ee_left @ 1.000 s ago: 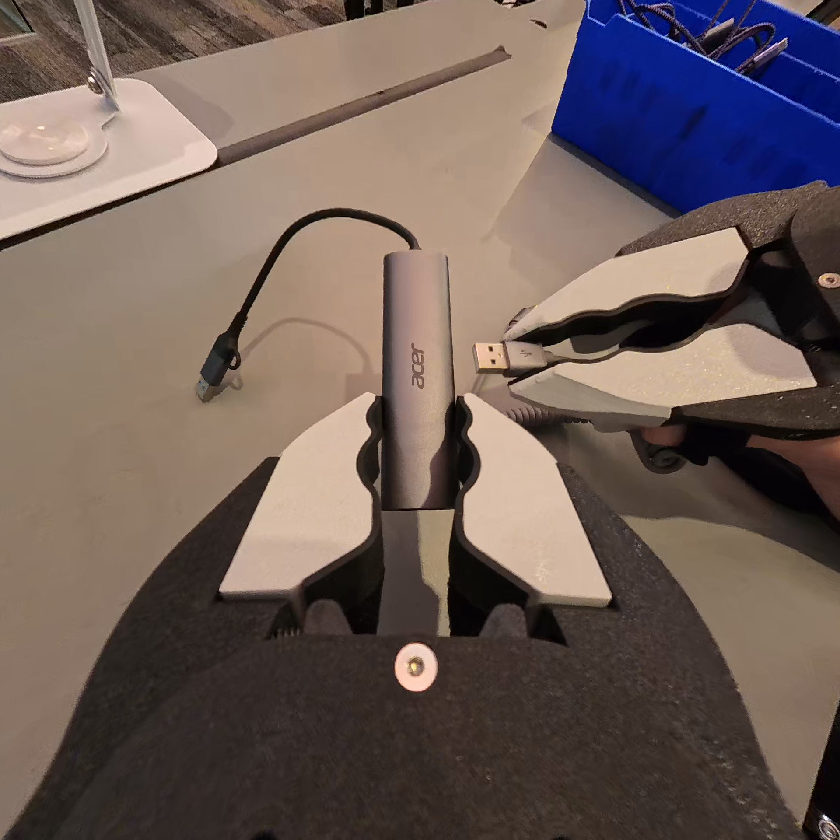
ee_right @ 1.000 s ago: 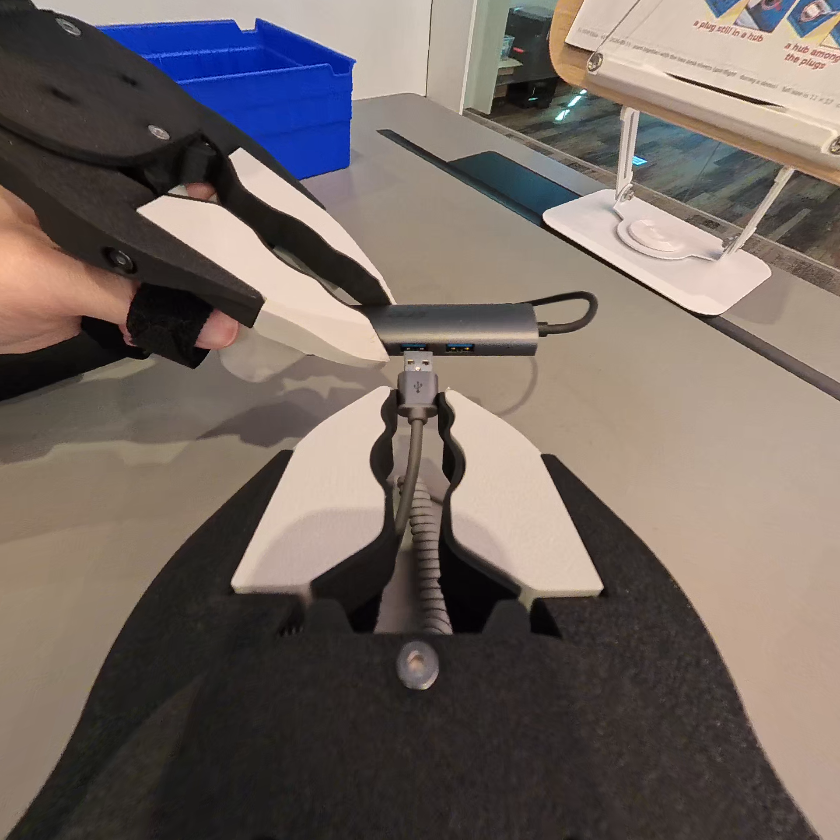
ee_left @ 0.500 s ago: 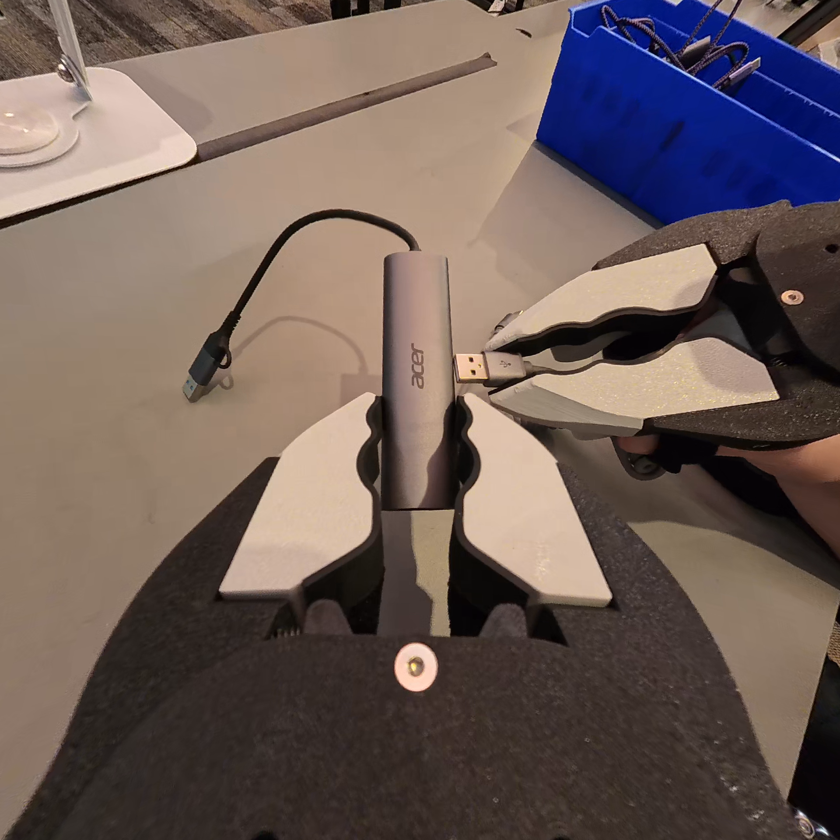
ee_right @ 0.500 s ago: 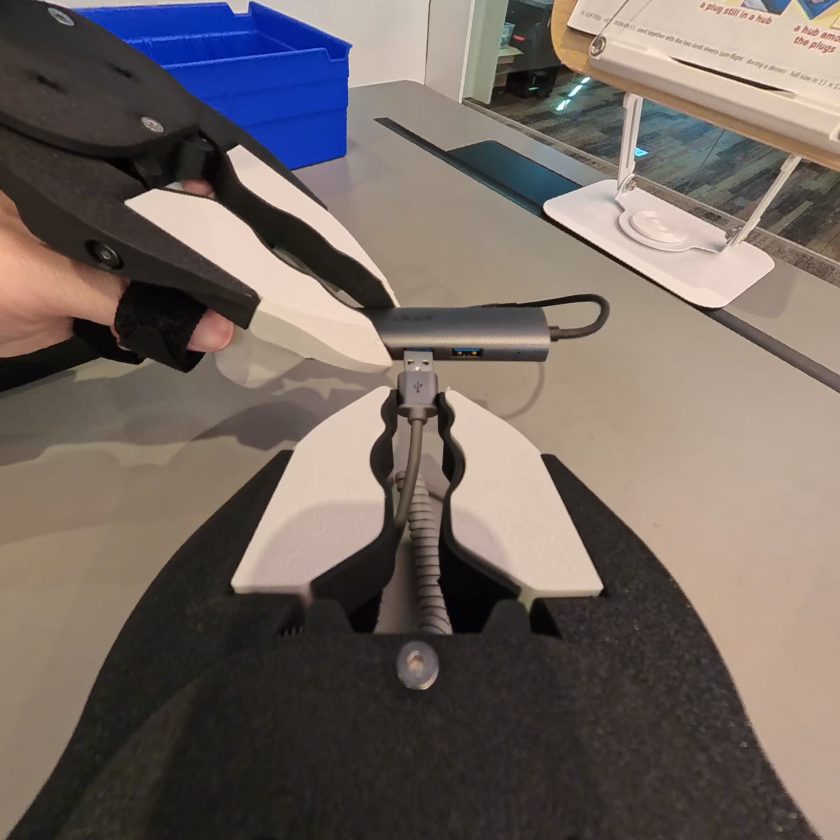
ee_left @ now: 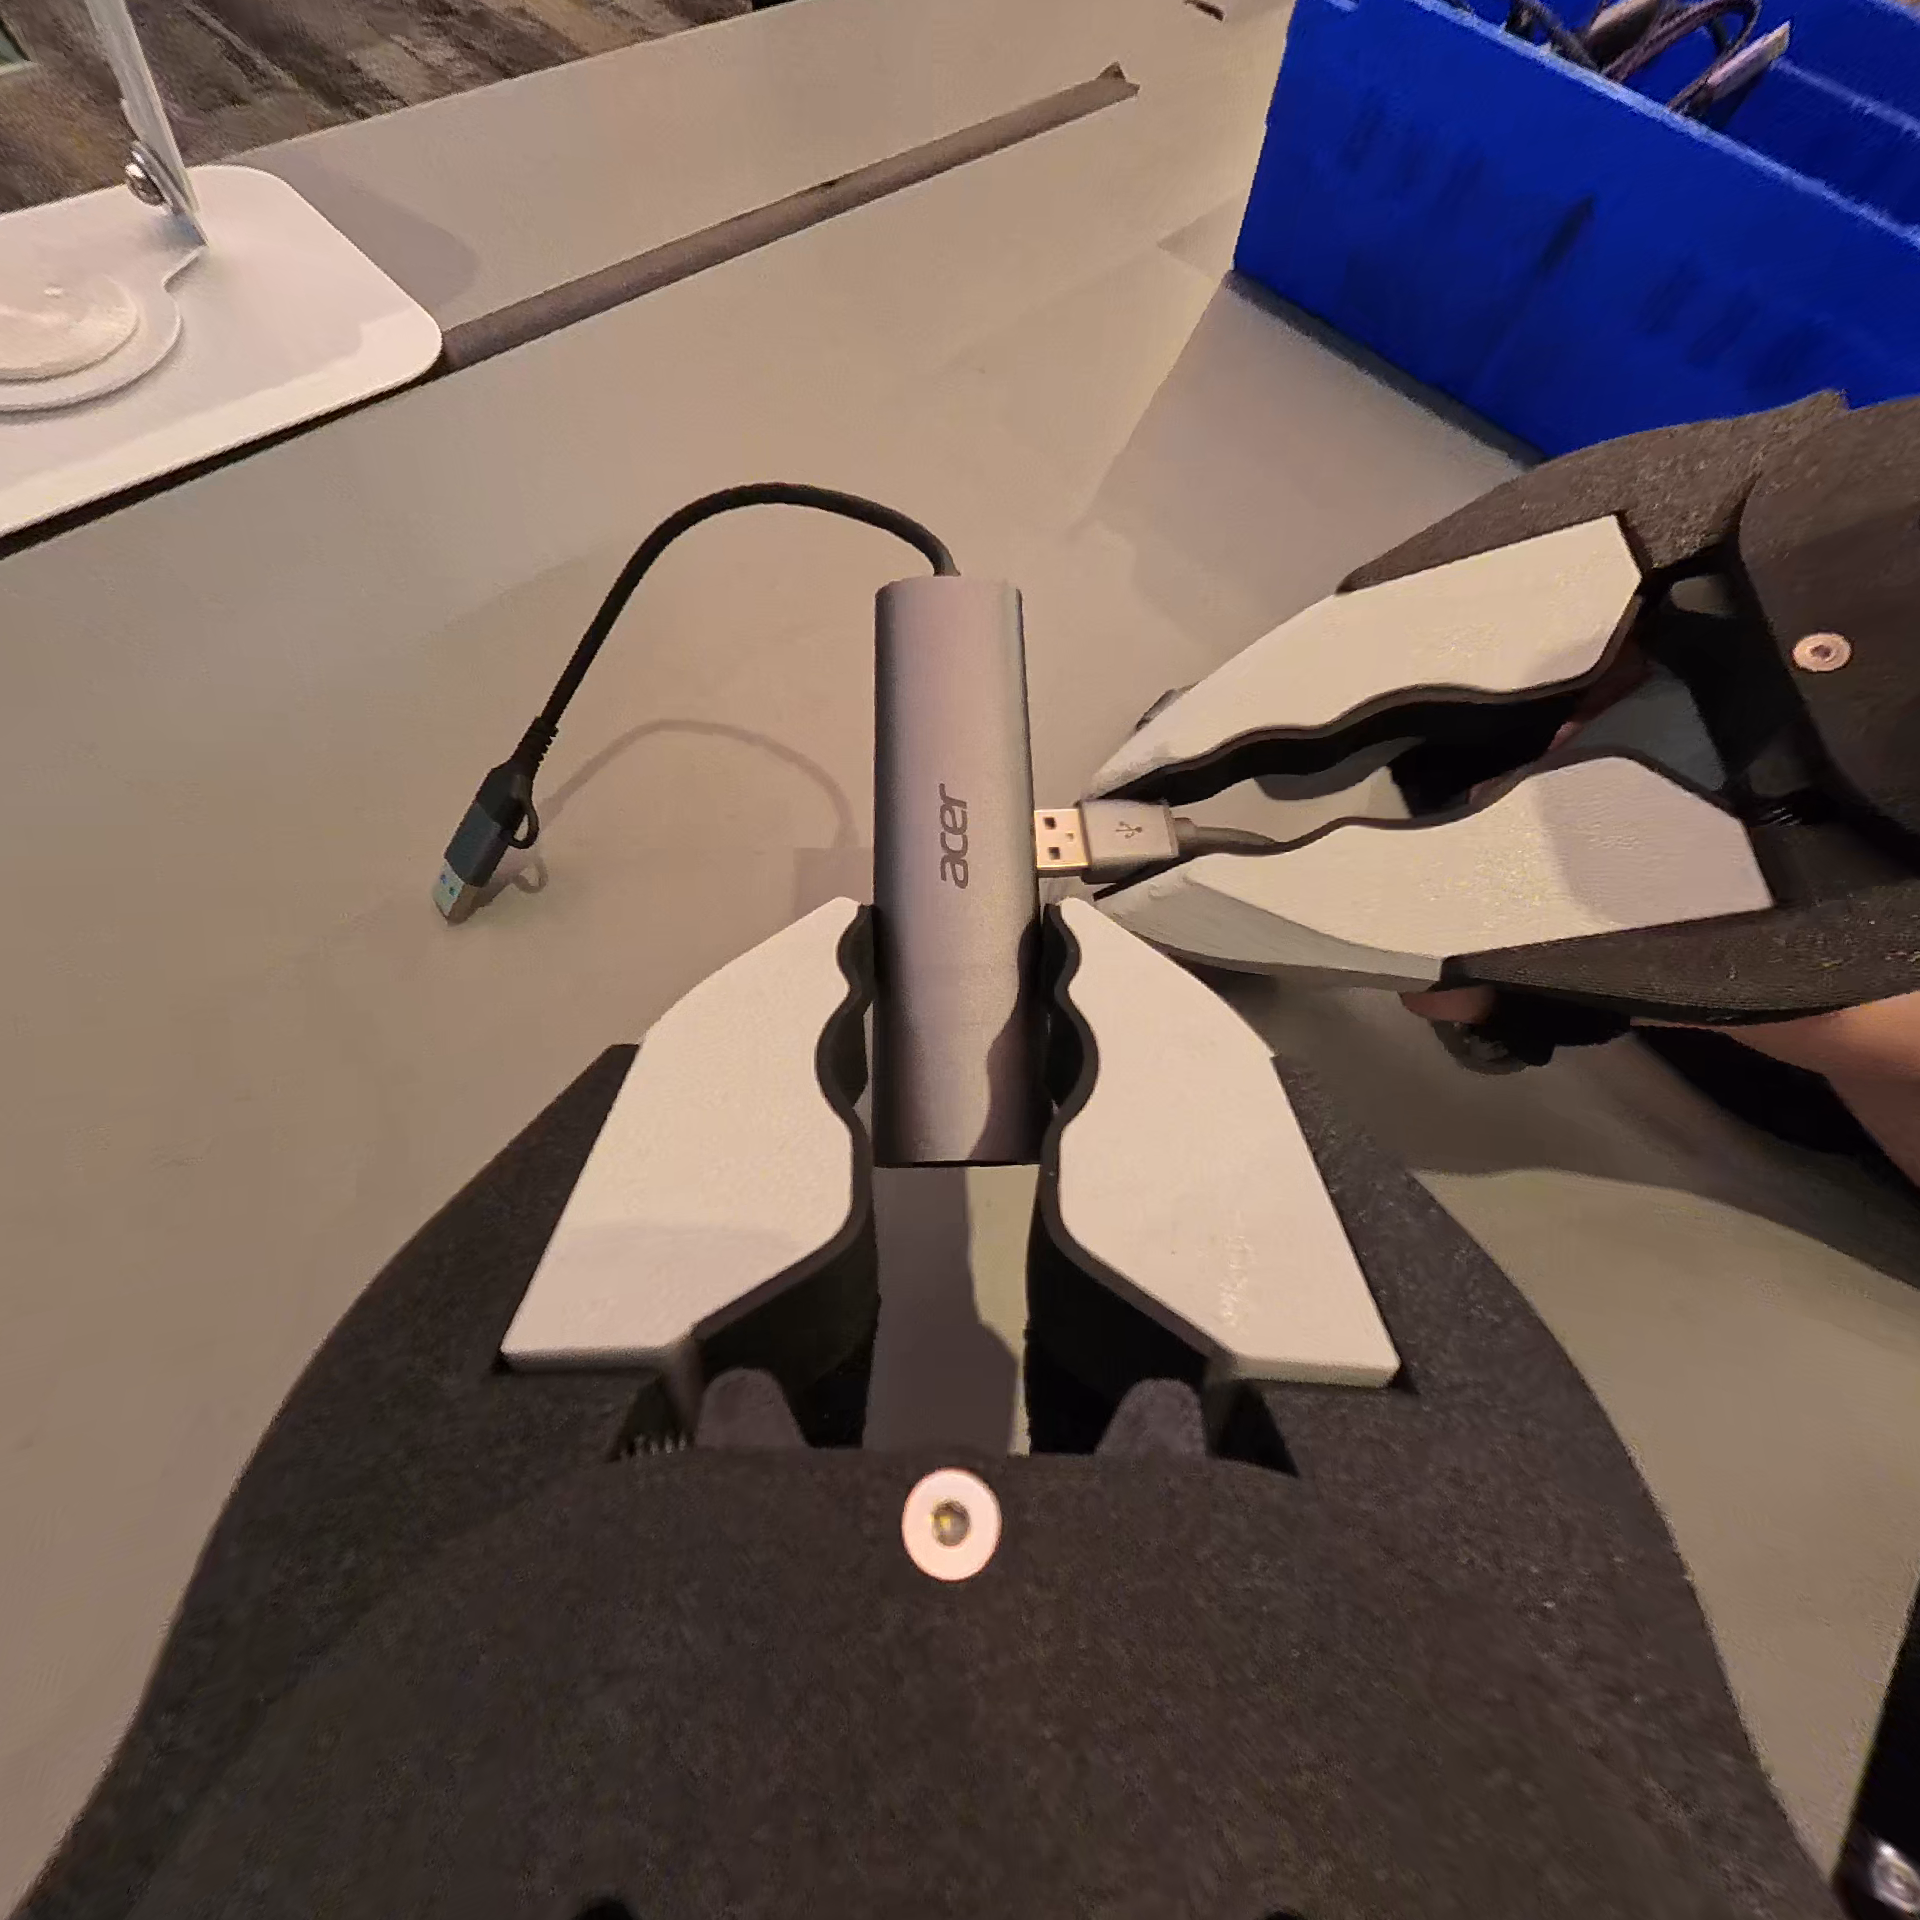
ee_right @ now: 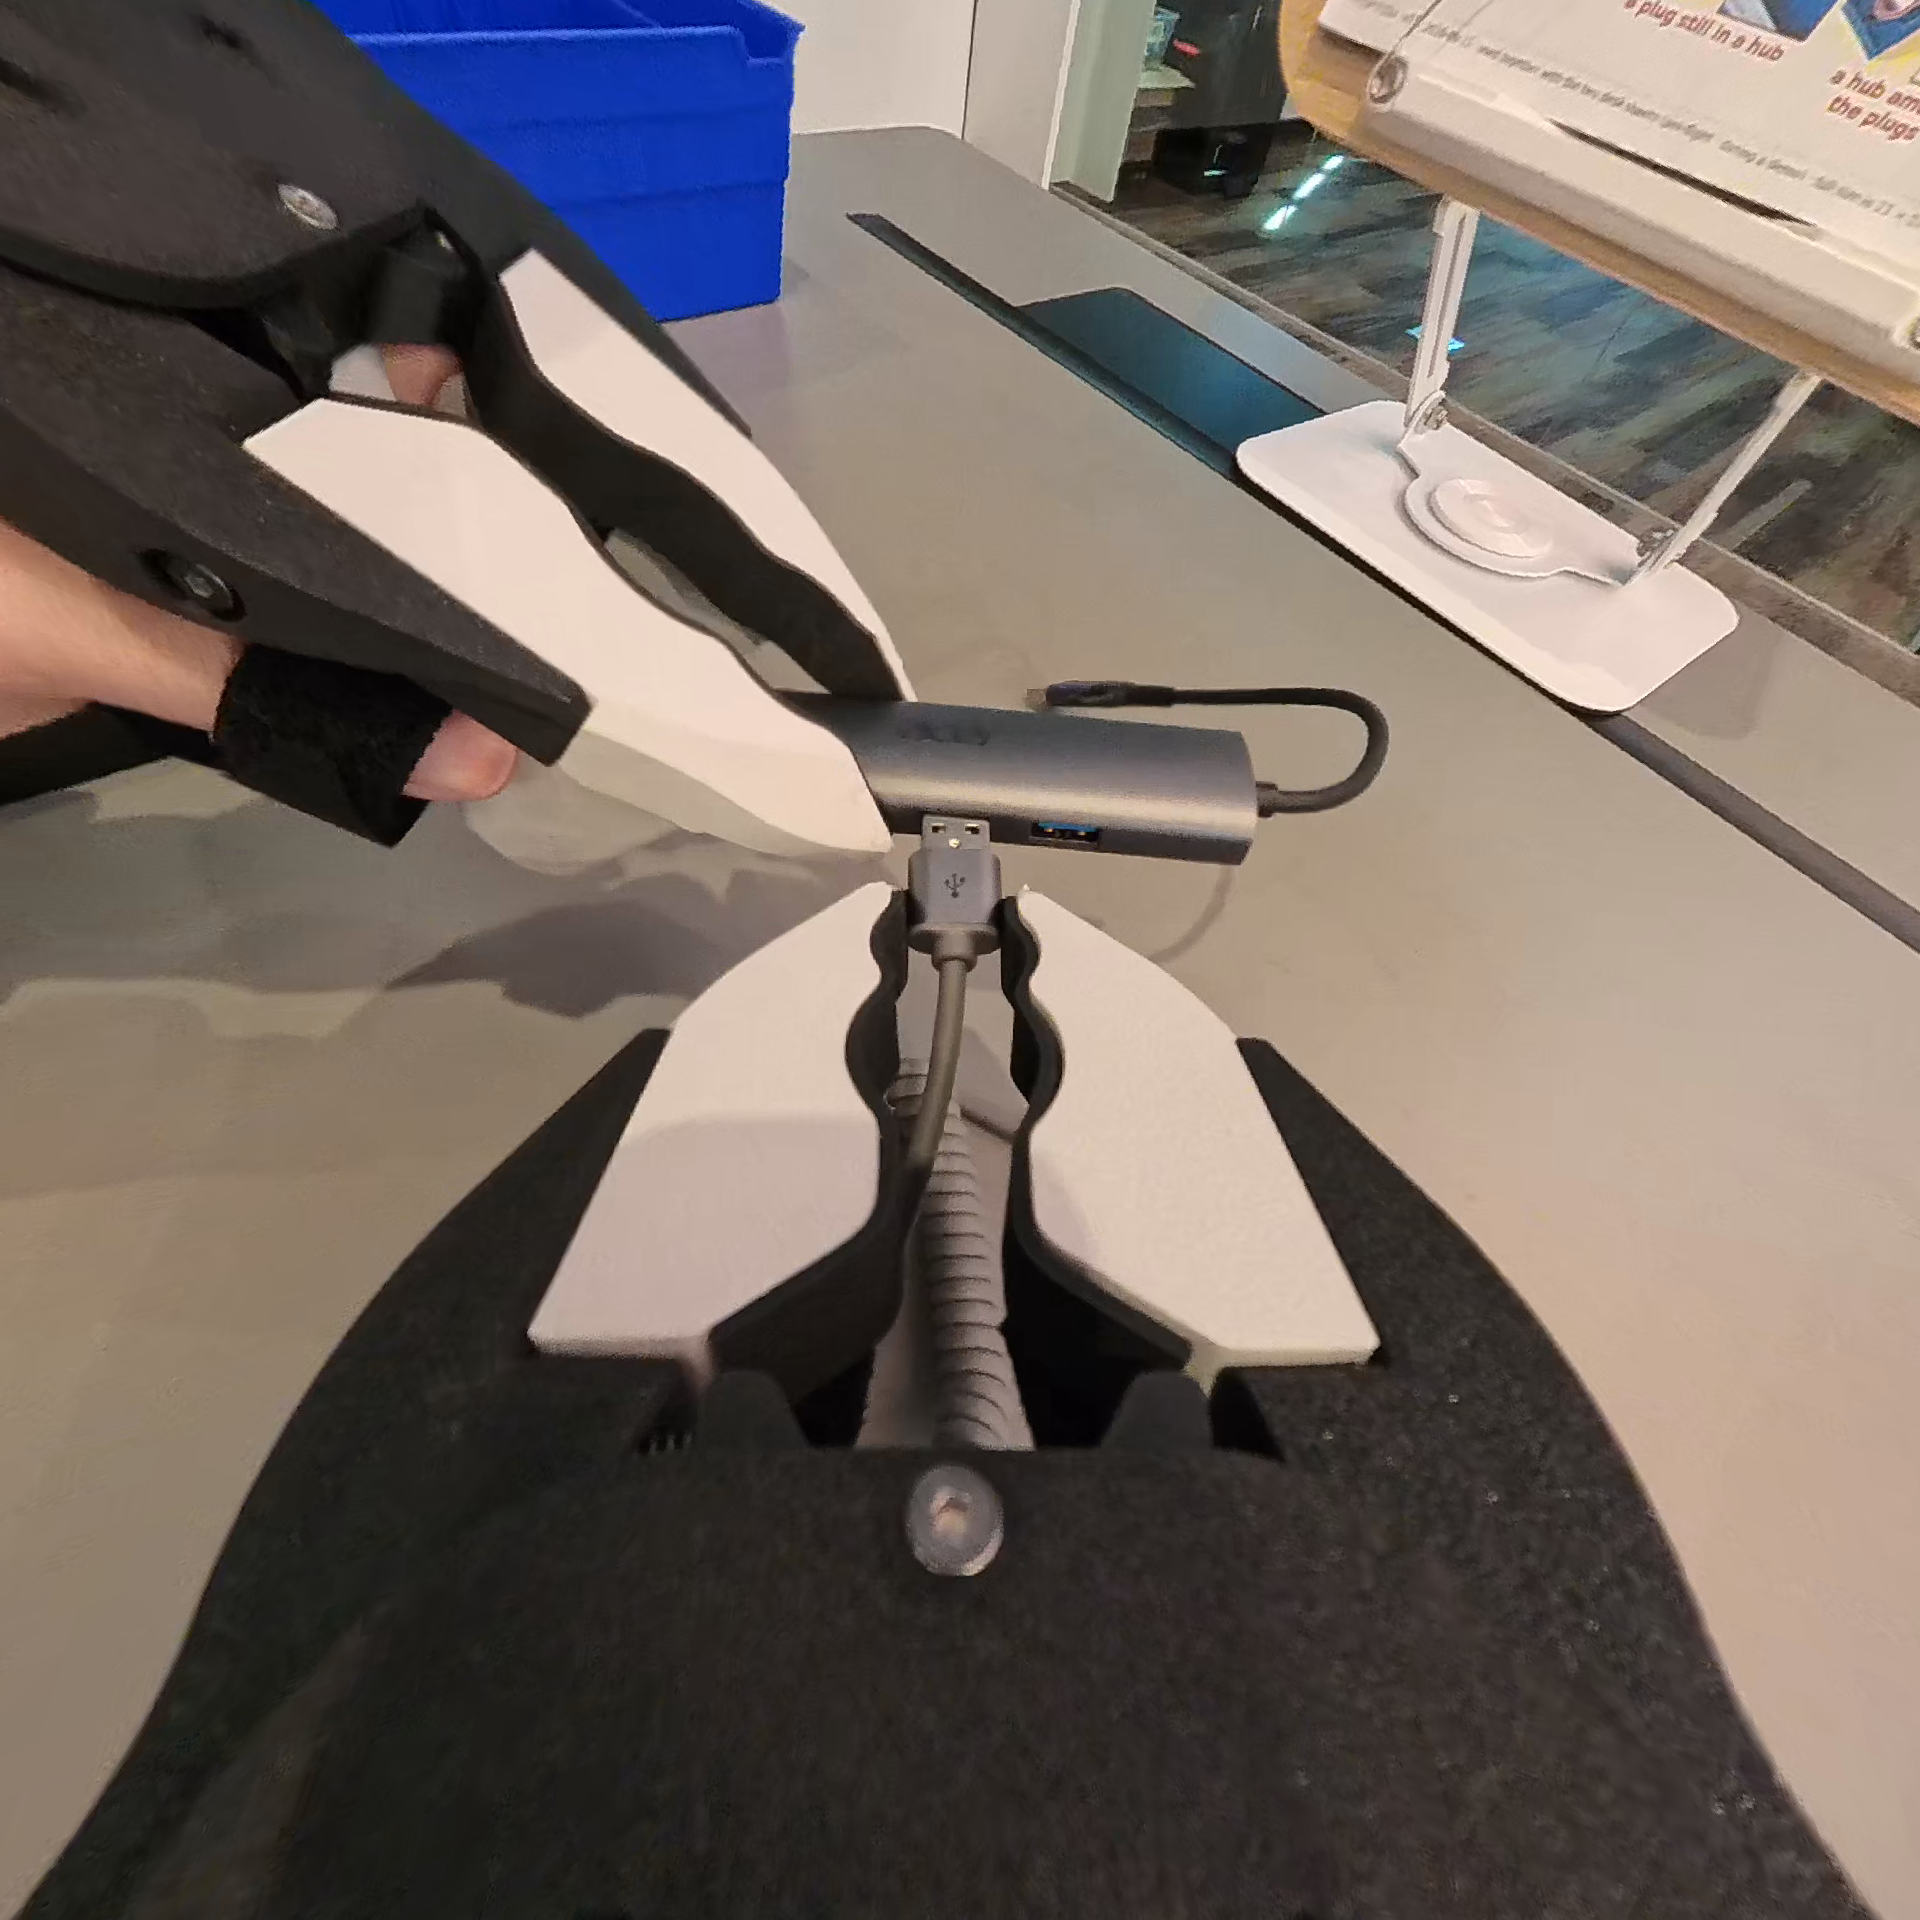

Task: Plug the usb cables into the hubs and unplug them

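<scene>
Left gripper (ee_left: 954, 920) clamped on the near half of a grey USB hub (ee_left: 951, 821), white fingers (ee_left: 727, 1122) pressed against both long sides, far half of the hub jutting out free above the grey table (ee_left: 260, 1039). Short black lead (ee_left: 665, 582) curling off the hub's far end to the left, down to its own plug (ee_left: 480, 854) lying on the table, well apart from both grippers. Right gripper (ee_right: 954, 894) closed on the grey housing of a USB-A plug (ee_right: 956, 868), cable (ee_right: 951, 1226) trailing back between the fingers. Metal tip of the plug right at the hub's side edge, at the port nearest the left gripper's fingertips; seated or only touching, cannot tell. A second, blue-lined port (ee_right: 1065, 831) just beside it, uncovered. Open table on the far side of the hub. Blue bin (ee_left: 1579, 197) off to the right rear, white stand base (ee_right: 1496, 561) at the far table edge, both well clear.
</scene>
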Demonstrator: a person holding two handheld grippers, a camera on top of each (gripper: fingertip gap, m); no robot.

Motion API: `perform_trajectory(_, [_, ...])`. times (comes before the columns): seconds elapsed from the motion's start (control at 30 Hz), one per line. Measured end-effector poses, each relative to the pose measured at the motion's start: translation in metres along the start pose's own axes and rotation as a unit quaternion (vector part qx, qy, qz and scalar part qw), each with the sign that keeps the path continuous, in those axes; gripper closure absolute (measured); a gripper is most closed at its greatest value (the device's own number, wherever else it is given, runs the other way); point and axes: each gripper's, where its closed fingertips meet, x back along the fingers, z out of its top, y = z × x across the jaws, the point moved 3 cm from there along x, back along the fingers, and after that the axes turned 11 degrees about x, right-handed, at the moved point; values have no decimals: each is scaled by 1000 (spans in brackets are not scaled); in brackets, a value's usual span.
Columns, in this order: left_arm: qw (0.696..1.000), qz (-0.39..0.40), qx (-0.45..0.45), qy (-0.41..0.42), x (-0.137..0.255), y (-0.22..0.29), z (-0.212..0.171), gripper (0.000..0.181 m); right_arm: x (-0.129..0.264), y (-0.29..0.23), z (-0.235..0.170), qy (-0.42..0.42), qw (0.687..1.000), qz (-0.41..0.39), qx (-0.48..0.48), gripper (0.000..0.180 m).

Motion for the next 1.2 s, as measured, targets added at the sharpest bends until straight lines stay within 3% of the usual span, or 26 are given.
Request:
perform_trajectory(0.53, [999, 33, -40, 5, 6, 3, 1, 151, 1, -2, 3, 29, 999, 1, -20, 163])
perform_trajectory(0.93, [999, 13, -12, 28, 9, 5, 5, 150, 4, -3, 8, 43, 998, -34, -1, 164])
perform_trajectory(1.2, [998, 7, -51, 20, 13, 5, 3, 150, 5, -5, 9, 57, 998, -1, -2, 164])
